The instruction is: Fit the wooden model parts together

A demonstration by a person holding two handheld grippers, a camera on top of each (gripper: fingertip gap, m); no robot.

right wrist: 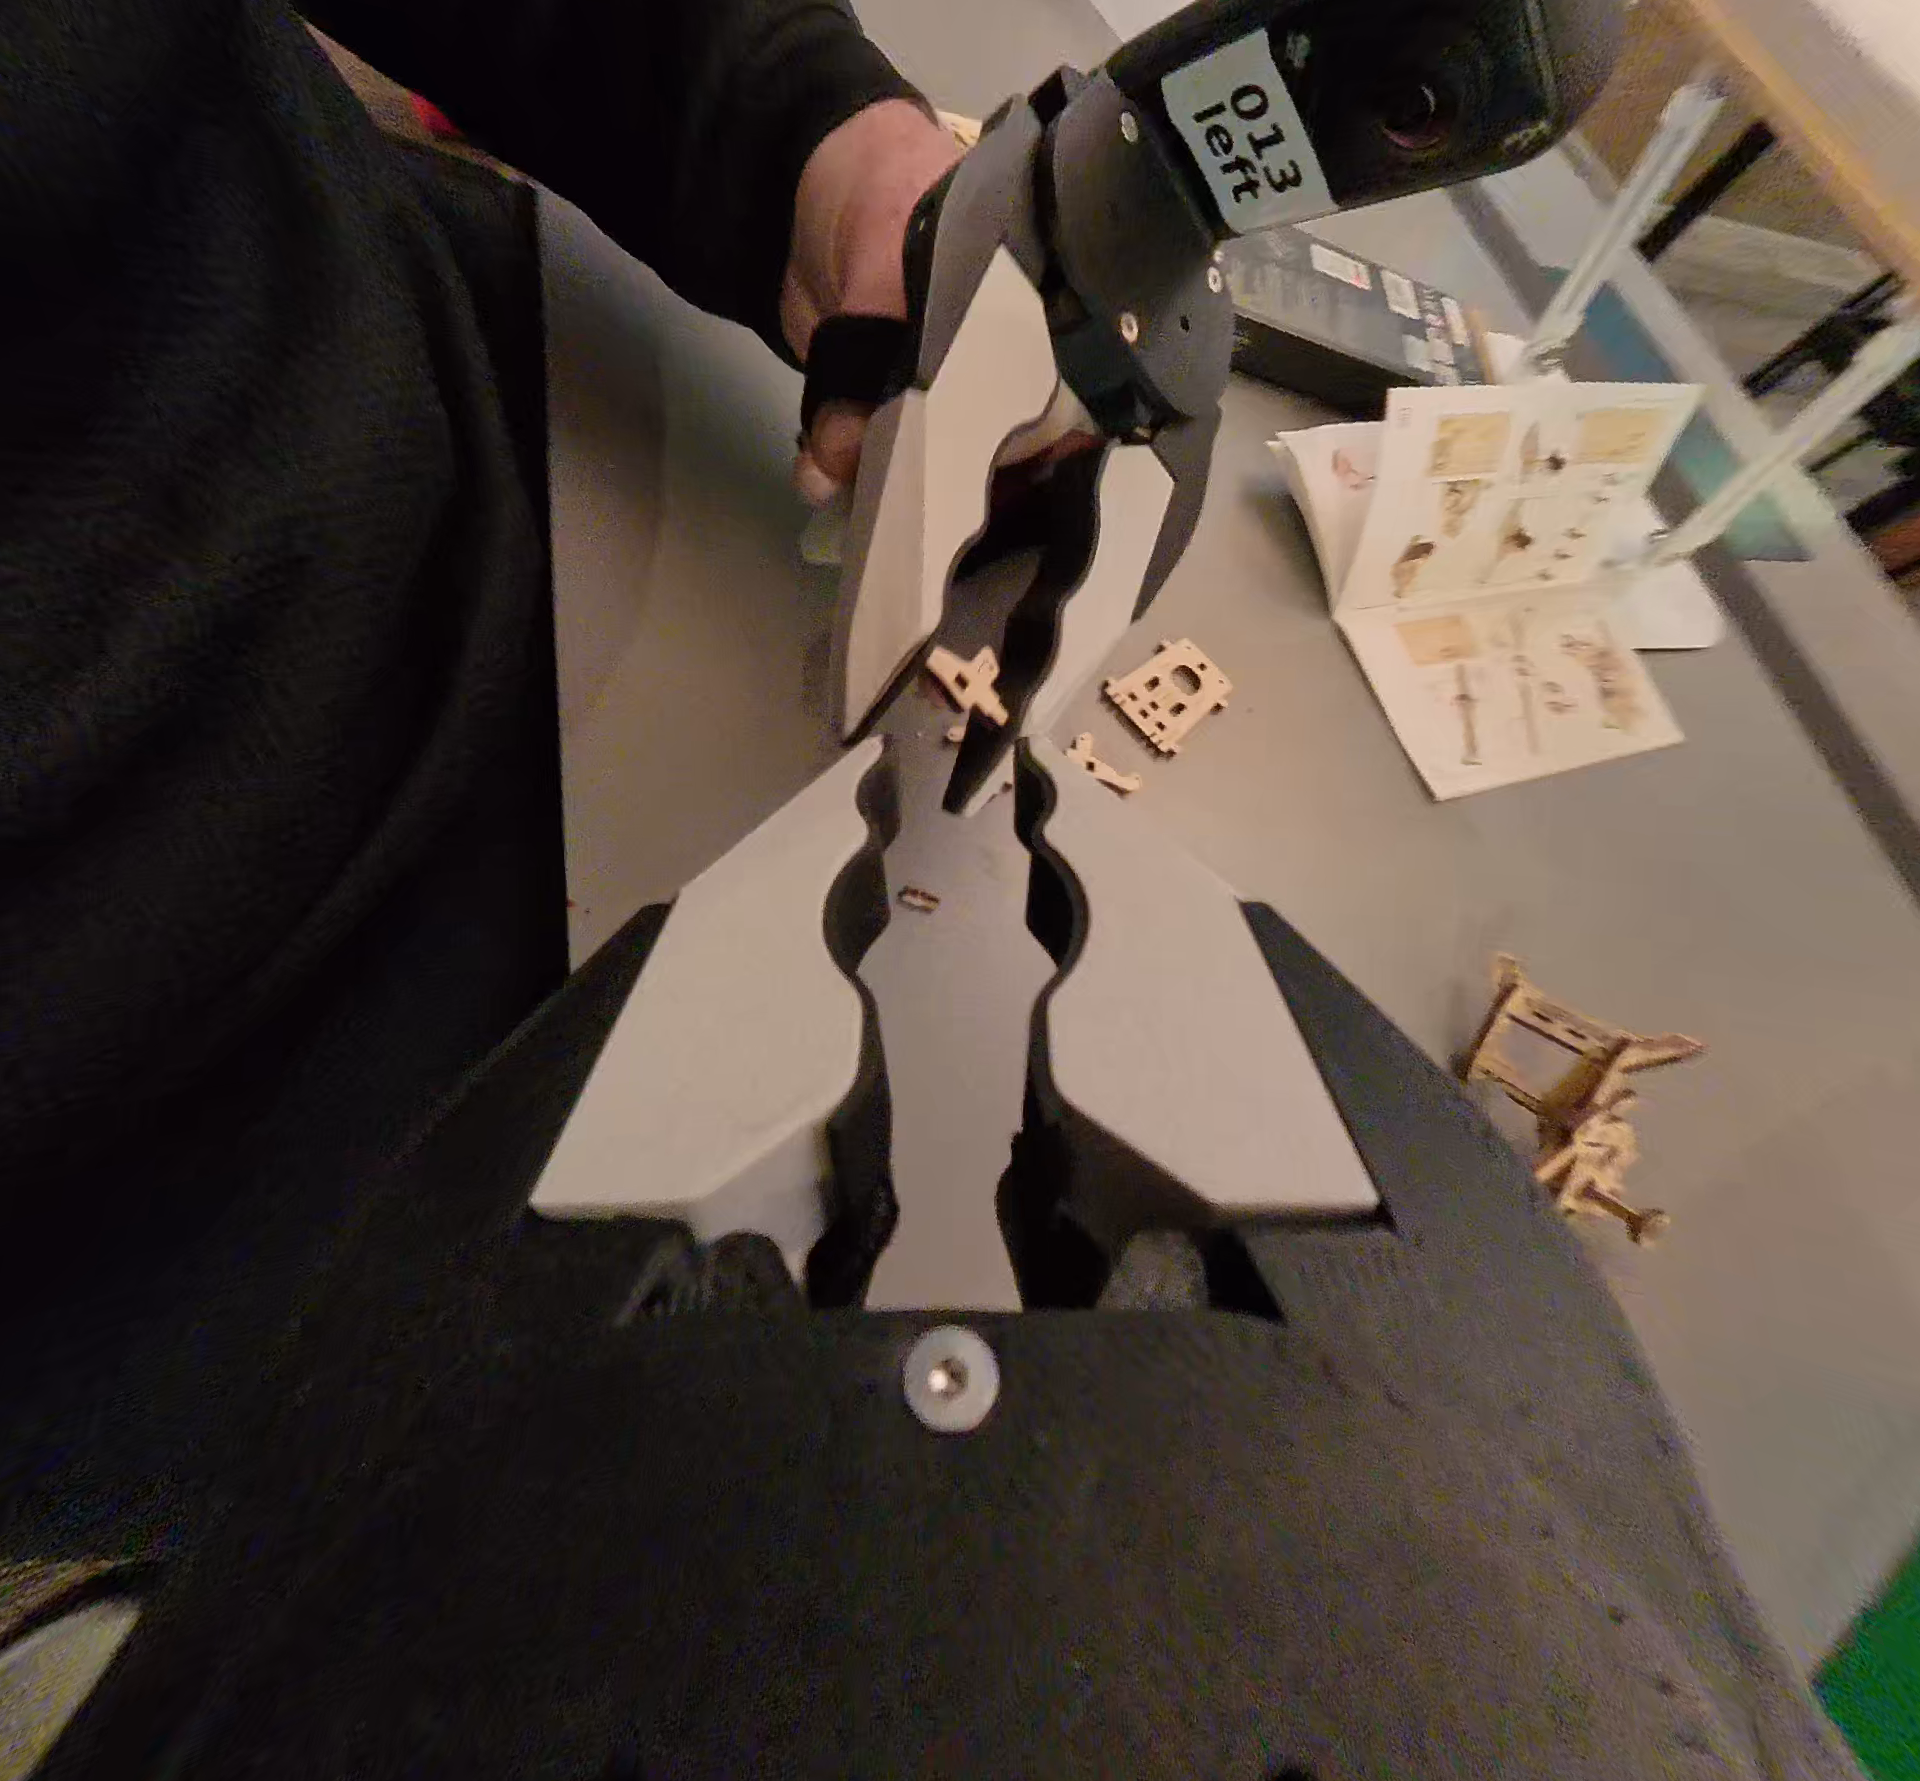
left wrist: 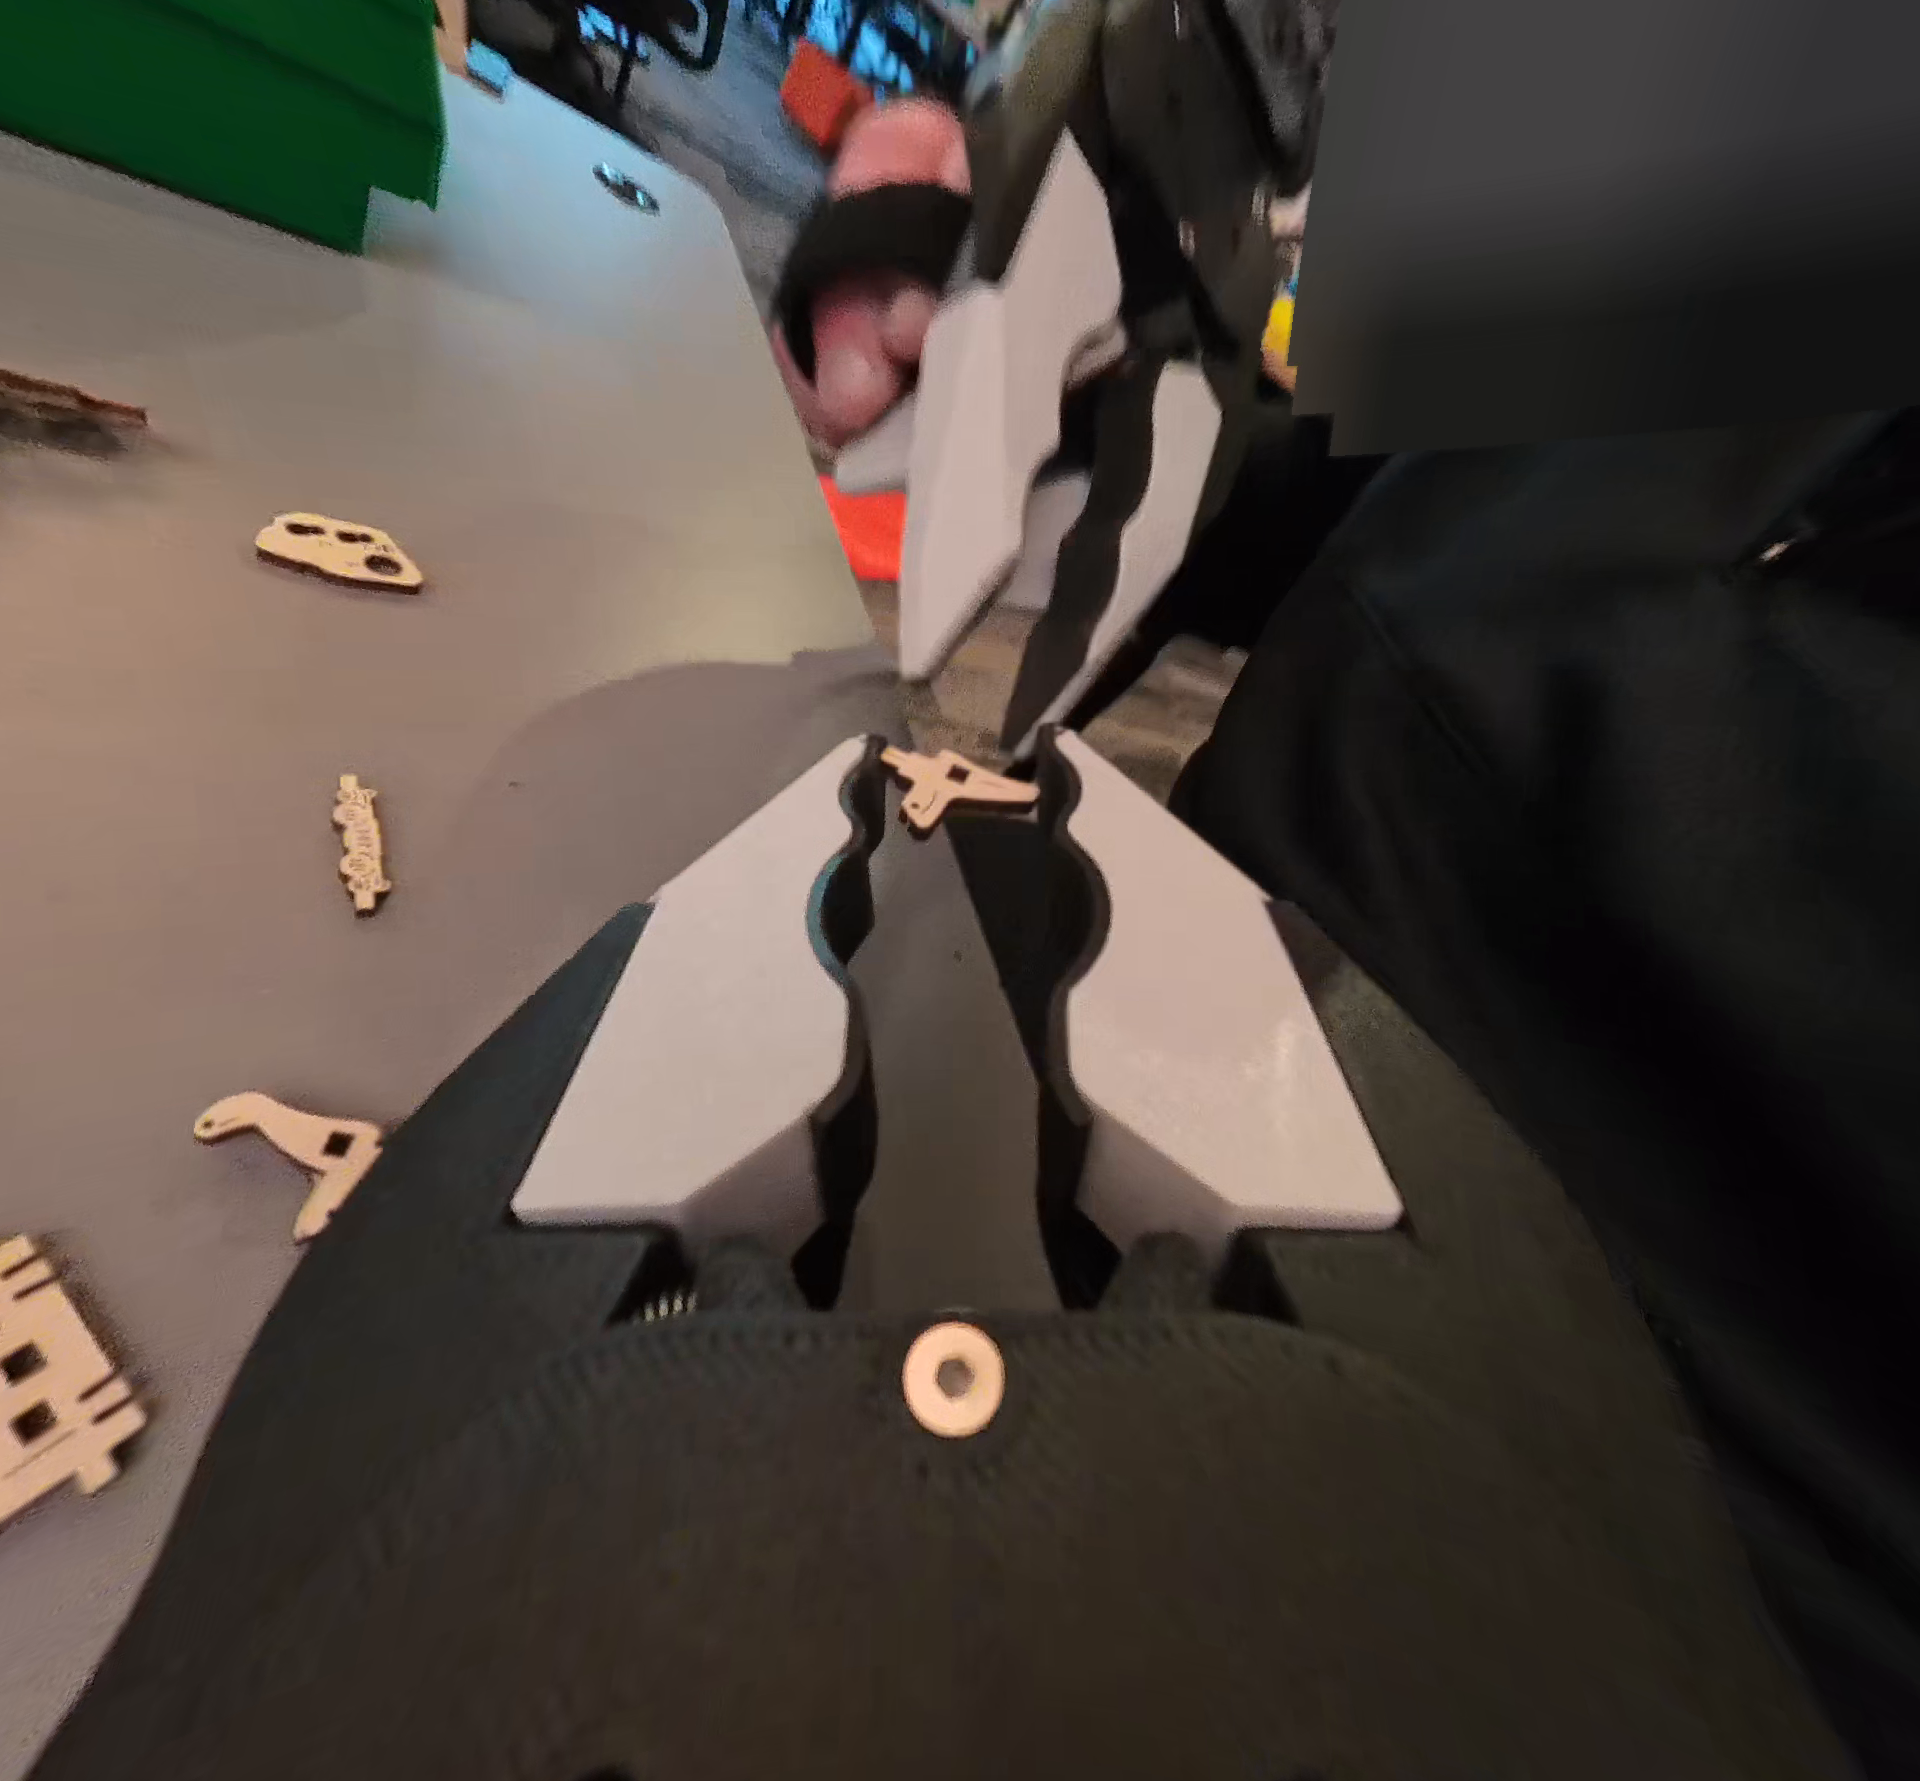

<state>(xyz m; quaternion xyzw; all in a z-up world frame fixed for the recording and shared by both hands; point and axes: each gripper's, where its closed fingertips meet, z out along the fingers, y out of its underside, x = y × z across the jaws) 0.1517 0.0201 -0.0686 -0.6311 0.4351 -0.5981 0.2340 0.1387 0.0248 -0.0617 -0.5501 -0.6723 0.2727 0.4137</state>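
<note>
My left gripper (left wrist: 956,755) is shut on a small cross-shaped wooden part (left wrist: 956,786), pinched between its tips beyond the table's edge. In the right wrist view the left gripper (right wrist: 914,765) comes down from above with the same part (right wrist: 966,682) in it. My right gripper (right wrist: 954,755) is open and empty. One left finger tip sits in the gap between the right gripper's tips. In the left wrist view the right gripper (left wrist: 966,708) reaches down from above, and one of its tips is right beside the held part.
Loose wooden parts lie on the grey table (left wrist: 520,484): an oval piece (left wrist: 338,552), a strip (left wrist: 362,843), a hooked piece (left wrist: 291,1149), a holed plate (right wrist: 1169,692). A partly built model (right wrist: 1569,1097), an instruction booklet (right wrist: 1496,588) and a green bin (left wrist: 208,17) stand around. The grippers are tip to tip, or close to it. The oval piece (left wrist: 338,552) is about equally far from each gripper, around 15 cm.
</note>
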